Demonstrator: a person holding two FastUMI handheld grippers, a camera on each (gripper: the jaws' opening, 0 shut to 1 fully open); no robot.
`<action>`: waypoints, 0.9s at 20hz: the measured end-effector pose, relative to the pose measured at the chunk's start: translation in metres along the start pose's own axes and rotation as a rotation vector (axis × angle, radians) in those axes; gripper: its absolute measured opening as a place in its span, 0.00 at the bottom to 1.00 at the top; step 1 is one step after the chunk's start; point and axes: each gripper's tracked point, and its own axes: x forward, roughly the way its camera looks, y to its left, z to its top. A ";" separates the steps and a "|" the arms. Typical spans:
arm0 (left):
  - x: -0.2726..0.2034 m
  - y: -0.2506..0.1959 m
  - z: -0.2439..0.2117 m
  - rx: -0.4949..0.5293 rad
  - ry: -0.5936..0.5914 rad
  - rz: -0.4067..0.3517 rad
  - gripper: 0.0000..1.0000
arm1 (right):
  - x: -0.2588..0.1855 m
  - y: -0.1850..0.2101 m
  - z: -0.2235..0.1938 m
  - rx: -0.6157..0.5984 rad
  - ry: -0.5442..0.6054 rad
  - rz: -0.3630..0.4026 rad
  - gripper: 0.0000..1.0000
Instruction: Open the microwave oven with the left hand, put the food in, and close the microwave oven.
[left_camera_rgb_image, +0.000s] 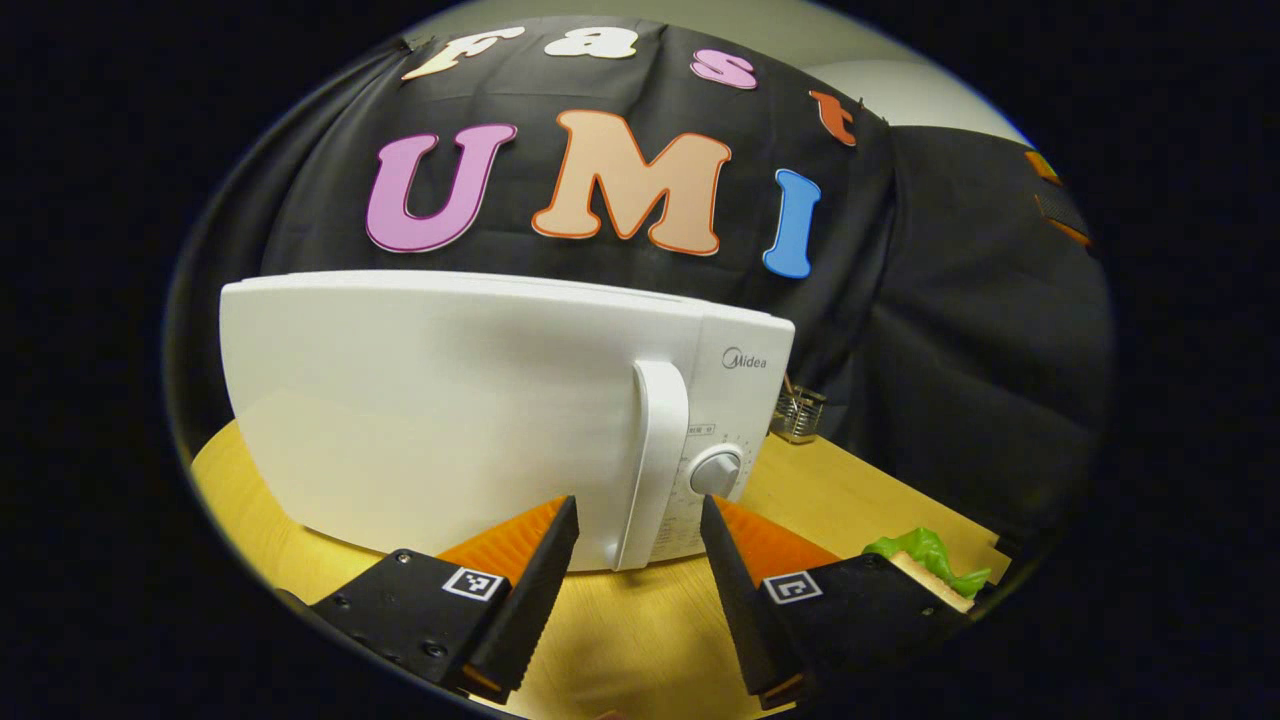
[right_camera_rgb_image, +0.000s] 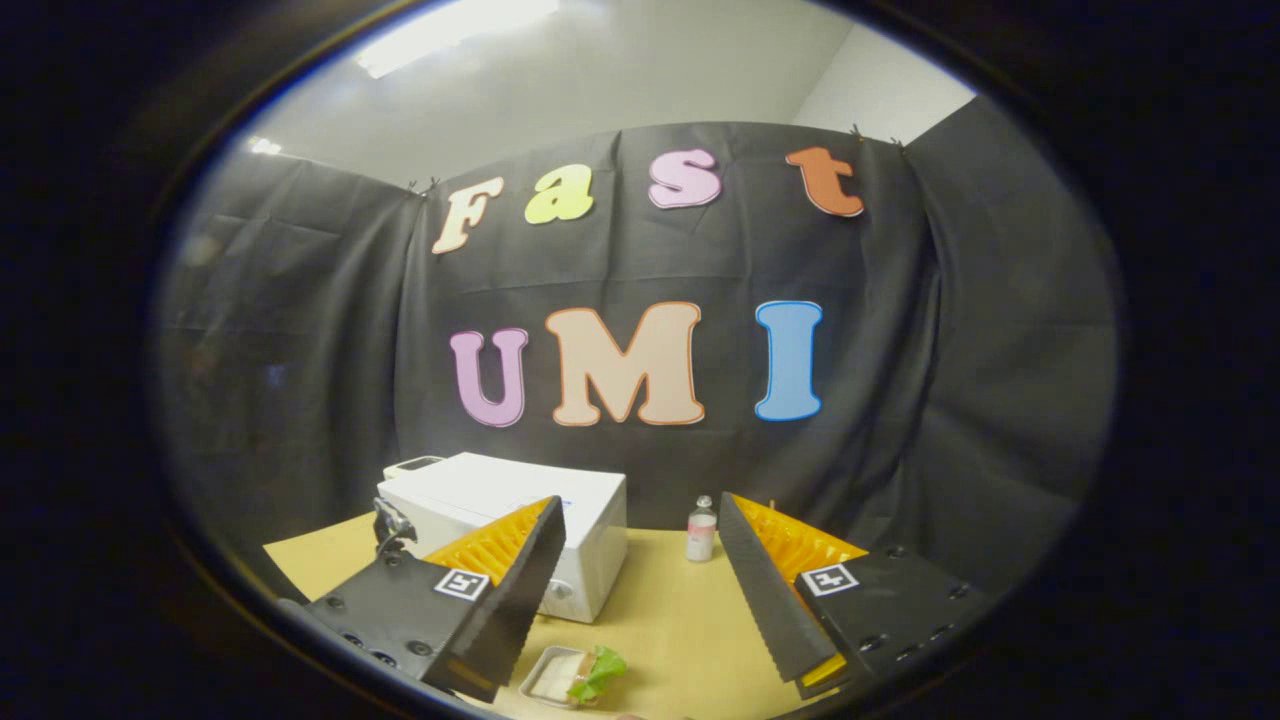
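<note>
A white microwave oven stands on the wooden table with its door closed. Its vertical handle sits just ahead of my left gripper, which is open with the handle's lower end between the fingertips, not pressed. A sandwich with green lettuce lies at the right behind the right finger. In the right gripper view the microwave oven is farther off at the left, and the sandwich lies on a small tray below my open right gripper, which holds nothing.
A small wire basket stands on the table right of the microwave. A small bottle with a pink band stands near the back wall. Black cloth closes the booth behind and to the right.
</note>
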 end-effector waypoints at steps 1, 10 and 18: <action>0.004 0.001 -0.003 0.008 0.004 0.014 0.78 | 0.000 -0.003 0.000 0.001 0.000 -0.006 0.92; 0.029 0.004 -0.012 0.034 0.004 0.062 0.34 | 0.009 -0.013 -0.015 0.018 0.026 -0.004 0.92; 0.028 0.010 -0.013 0.070 0.002 0.116 0.27 | 0.017 -0.024 -0.027 0.022 0.035 -0.022 0.92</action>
